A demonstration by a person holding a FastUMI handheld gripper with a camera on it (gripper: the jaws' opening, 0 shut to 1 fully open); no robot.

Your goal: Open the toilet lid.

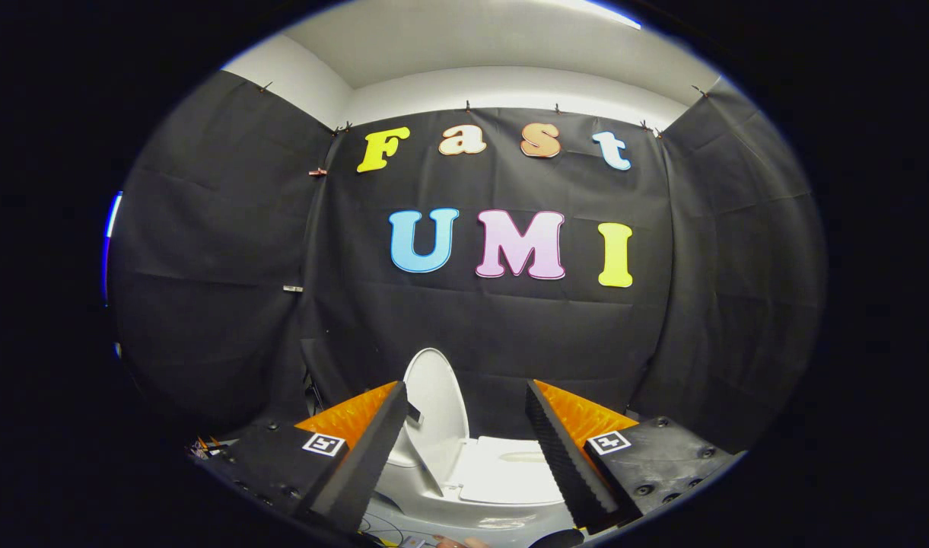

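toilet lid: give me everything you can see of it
The lid is white, oval, smooth and glossy, plastic by the look. It stands raised, near upright, hinged at the left of the white toilet, with the seat lying flat beside it. It sits just beyond the open tool, close by the left finger; contact is unclear.

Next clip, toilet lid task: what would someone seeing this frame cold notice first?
The small white toilet stands out against the black cloth wall, sitting just ahead of and between the fingers. Its white oval lid is already raised, standing near upright by the left finger above the open seat. The gripper is open, its fingers spread wide on either side of the toilet and holding nothing.
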